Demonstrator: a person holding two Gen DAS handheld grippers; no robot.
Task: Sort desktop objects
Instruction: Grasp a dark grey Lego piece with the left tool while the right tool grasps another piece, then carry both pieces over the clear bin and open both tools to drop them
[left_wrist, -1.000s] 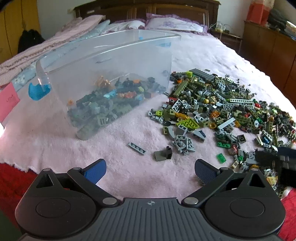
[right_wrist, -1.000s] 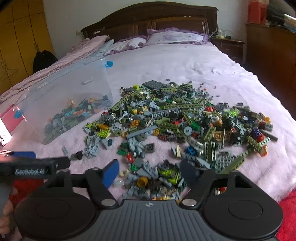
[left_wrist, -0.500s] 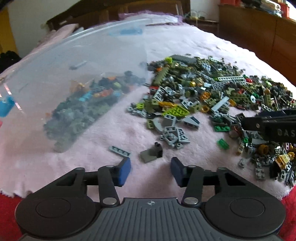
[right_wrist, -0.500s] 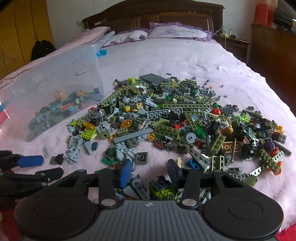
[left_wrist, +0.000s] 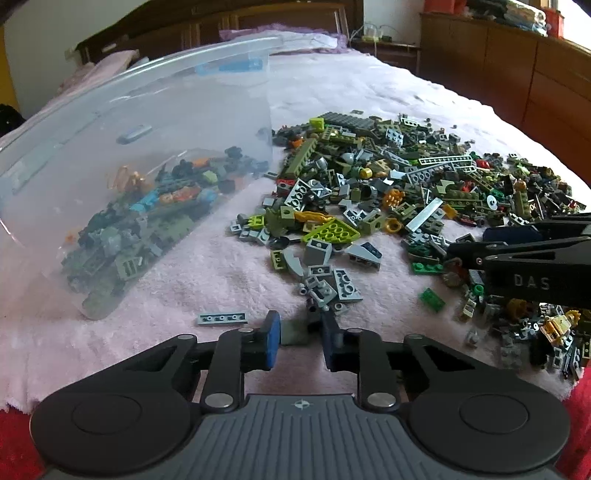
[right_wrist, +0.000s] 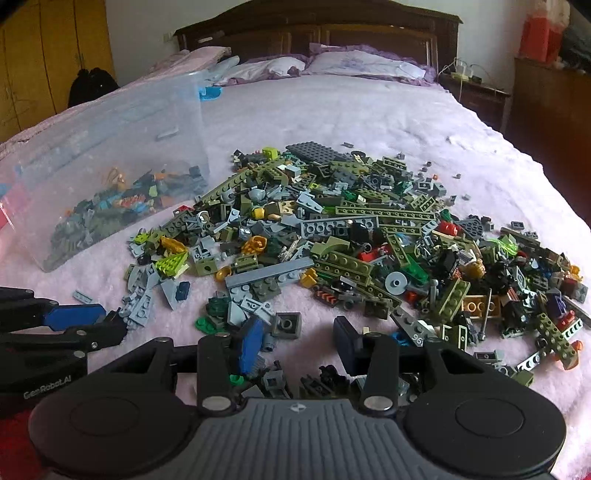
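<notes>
A big pile of small toy bricks (left_wrist: 399, 192) lies on the pink blanket; it also shows in the right wrist view (right_wrist: 351, 236). A clear plastic bin (left_wrist: 129, 155) with several bricks inside stands to the left; it also shows in the right wrist view (right_wrist: 110, 155). My left gripper (left_wrist: 301, 330) has its jaws narrowed around a grey-green brick with a black part (left_wrist: 299, 328), touching or nearly touching it. My right gripper (right_wrist: 295, 332) is partly open over a dark grey square brick (right_wrist: 287, 325) at the pile's near edge.
A thin grey plate (left_wrist: 222, 318) lies alone left of my left gripper. The right gripper's body (left_wrist: 524, 258) reaches in over the pile. The left gripper (right_wrist: 70, 325) shows at the left in the right wrist view. Pillows and a wooden headboard (right_wrist: 317, 33) stand behind.
My left gripper has moved forward and narrowed its jaws around the grey-green brick. My right gripper has advanced into the pile's near edge and narrowed its jaws.
</notes>
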